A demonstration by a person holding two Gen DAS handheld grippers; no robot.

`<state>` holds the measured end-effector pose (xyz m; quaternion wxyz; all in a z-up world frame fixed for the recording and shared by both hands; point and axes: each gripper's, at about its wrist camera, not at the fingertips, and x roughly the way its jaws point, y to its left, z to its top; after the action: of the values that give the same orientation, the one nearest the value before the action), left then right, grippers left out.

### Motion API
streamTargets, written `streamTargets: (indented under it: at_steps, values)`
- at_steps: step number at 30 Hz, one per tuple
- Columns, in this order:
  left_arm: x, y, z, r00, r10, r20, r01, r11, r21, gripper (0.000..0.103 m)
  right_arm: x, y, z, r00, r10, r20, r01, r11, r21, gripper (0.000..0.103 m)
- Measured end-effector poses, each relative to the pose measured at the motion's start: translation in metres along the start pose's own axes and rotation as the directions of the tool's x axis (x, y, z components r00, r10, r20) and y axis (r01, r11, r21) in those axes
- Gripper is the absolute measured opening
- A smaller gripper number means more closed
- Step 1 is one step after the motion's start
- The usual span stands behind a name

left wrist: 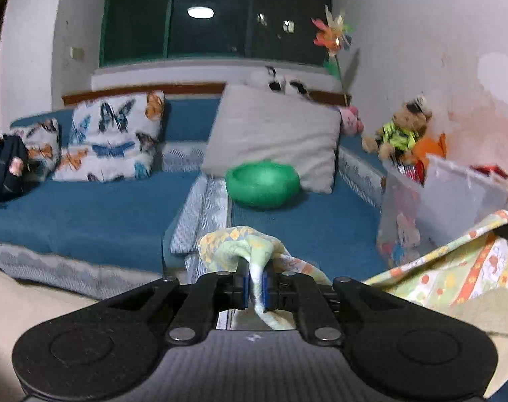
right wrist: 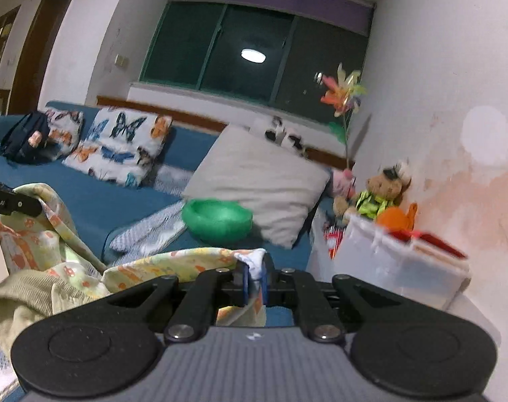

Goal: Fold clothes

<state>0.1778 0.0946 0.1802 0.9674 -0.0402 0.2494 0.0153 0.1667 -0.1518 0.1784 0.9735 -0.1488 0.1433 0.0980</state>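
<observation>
A pale yellow-green printed garment (left wrist: pixel 441 271) with orange patterns hangs between both grippers, lifted above the blue sofa. My left gripper (left wrist: pixel 256 281) is shut on a bunched edge of the garment (left wrist: pixel 247 248), the cloth pinched between its blue pads. My right gripper (right wrist: pixel 254 281) is shut on another edge of the same garment (right wrist: pixel 173 264). In the right wrist view the left gripper's black finger (right wrist: pixel 16 202) shows at the far left with cloth draped from it. An olive-beige piece of cloth (right wrist: pixel 29 298) lies below the garment.
The blue sofa (left wrist: pixel 86 207) carries butterfly cushions (left wrist: pixel 116 134), a grey pillow (left wrist: pixel 274 137), a green bowl-shaped item (left wrist: pixel 262 184) and a dark backpack (left wrist: pixel 6 167). At the right stand a clear plastic bin (right wrist: pixel 397 268), a teddy bear (left wrist: pixel 401 130) and a pinwheel (left wrist: pixel 332 37).
</observation>
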Motion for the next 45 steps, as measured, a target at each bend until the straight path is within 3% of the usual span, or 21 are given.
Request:
streamTargets:
  at_steps: [4, 9, 16, 20, 23, 25, 27, 31, 34, 43, 45]
  values:
    - [0.004, 0.003, -0.044, 0.993, -0.04, -0.113, 0.039, 0.999, -0.01, 0.008, -0.01, 0.002, -0.039, 0.996, 0.02, -0.085, -0.02, 1.0, -0.005, 0.006]
    - [-0.002, -0.006, -0.12, 0.97, -0.067, -0.232, 0.079, 0.996, 0.043, 0.008, -0.03, 0.013, -0.104, 0.975, 0.066, -0.211, -0.069, 0.998, -0.01, 0.006]
    - [-0.01, -0.021, -0.216, 0.923, -0.064, -0.381, 0.106, 0.99, 0.091, 0.009, -0.056, 0.032, -0.198, 0.91, 0.122, -0.396, -0.124, 0.992, 0.021, 0.007]
    - [-0.013, -0.019, -0.24, 0.908, -0.045, -0.417, 0.094, 0.991, 0.098, 0.012, -0.063, 0.034, -0.225, 0.874, 0.139, -0.465, -0.134, 0.99, 0.045, 0.01]
    - [-0.018, -0.014, -0.248, 0.908, -0.037, -0.418, 0.091, 0.99, 0.108, 0.019, -0.076, 0.031, -0.231, 0.86, 0.147, -0.488, -0.14, 0.989, 0.052, 0.017]
    - [-0.024, -0.01, -0.249, 0.911, -0.037, -0.411, 0.091, 0.989, 0.115, 0.025, -0.088, 0.027, -0.232, 0.86, 0.147, -0.489, -0.145, 0.989, 0.043, 0.023]
    - [-0.028, -0.006, -0.25, 0.913, -0.029, -0.407, 0.083, 0.99, 0.118, 0.039, -0.099, 0.024, -0.228, 0.866, 0.146, -0.479, -0.149, 0.988, 0.033, 0.03]
    - [-0.027, -0.002, -0.251, 0.912, -0.03, -0.409, 0.078, 0.992, 0.102, 0.04, -0.1, 0.028, -0.218, 0.876, 0.164, -0.454, -0.171, 0.985, 0.026, 0.033]
    - [-0.028, -0.004, -0.249, 0.916, -0.031, -0.4, 0.077, 0.992, 0.101, 0.047, -0.091, 0.037, -0.213, 0.879, 0.177, -0.442, -0.184, 0.982, 0.026, 0.036]
    - [-0.023, -0.004, -0.244, 0.921, -0.03, -0.388, 0.065, 0.995, 0.077, 0.051, -0.044, 0.028, -0.201, 0.904, 0.138, -0.405, -0.116, 0.99, 0.078, 0.037]
    - [-0.021, -0.006, -0.242, 0.922, -0.033, -0.387, 0.068, 0.995, 0.078, 0.051, -0.028, 0.016, -0.201, 0.9, 0.124, -0.419, -0.079, 0.989, 0.124, 0.037]
